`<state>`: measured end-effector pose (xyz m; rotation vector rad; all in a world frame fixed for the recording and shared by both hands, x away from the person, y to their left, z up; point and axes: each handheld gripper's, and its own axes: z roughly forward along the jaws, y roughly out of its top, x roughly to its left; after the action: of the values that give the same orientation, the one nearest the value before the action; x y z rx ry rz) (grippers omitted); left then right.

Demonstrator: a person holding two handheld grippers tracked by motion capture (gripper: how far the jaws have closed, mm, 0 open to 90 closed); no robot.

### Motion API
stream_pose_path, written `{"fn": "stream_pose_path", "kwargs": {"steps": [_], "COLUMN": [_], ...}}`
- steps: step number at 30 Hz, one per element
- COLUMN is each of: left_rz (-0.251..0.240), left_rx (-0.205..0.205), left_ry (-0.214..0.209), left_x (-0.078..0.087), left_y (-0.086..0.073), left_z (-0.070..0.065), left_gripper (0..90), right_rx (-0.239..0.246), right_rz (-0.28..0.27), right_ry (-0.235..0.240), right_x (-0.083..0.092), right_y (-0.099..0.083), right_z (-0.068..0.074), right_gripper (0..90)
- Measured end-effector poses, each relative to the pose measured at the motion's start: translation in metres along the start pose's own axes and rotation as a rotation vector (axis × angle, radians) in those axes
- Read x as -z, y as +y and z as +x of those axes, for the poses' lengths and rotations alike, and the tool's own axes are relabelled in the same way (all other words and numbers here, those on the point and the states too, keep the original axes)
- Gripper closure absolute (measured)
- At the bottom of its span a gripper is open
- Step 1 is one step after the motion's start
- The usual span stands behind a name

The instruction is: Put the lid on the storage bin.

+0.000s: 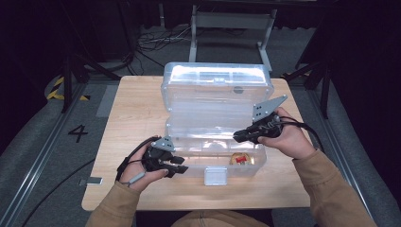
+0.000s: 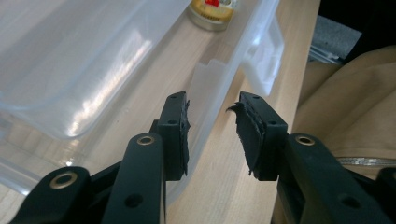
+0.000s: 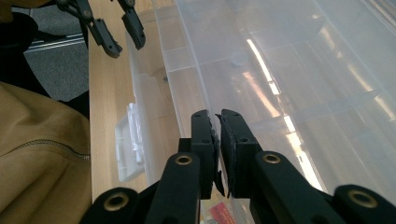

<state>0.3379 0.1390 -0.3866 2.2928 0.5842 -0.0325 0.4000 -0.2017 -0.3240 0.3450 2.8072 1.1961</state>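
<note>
Wooden table (image 1: 137, 109) (dark room around)

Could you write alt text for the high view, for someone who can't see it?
A person's two hands hold black grippers at a clear plastic box standing open on a wooden table: the left gripper at its front corner, the right gripper over its tray.

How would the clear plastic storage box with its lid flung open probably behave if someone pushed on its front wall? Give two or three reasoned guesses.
The clear plastic box looks thin-walled and nearly empty, holding one small round tin, so it would probably slide on the smooth wooden table rather than resist. Its raised lid may make it back-heavy and apt to rock. The glossy walls look slippery.
</note>
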Motion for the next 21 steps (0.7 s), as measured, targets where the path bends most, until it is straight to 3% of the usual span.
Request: {"fn": "stream_pose_path", "kwargs": {"steps": [8,17,21], "left_rz": [-0.054,-0.195,-0.236], "left_rx": [0.012,0.041,0.059], "left_ry": [-0.003,0.062,0.088], "left_x": [0.015,0.04,0.048], "left_y": [0.007,0.015,0.018], "left_z": [-0.003,-0.007,-0.006], "left_gripper": [68.7,78.1,79.8], "right_rx": [0.001,0.002,0.003], "right_rz": [-0.002,-0.005,-0.005], "right_ry": [-0.006,-0.013,-0.014], "right_x": [0.0,0.0,0.0], "right_y": [0.0,-0.001,-0.001], "right_z": [0.001,0.002,0.002], "right_gripper": [84.2,84.1,84.0]}}
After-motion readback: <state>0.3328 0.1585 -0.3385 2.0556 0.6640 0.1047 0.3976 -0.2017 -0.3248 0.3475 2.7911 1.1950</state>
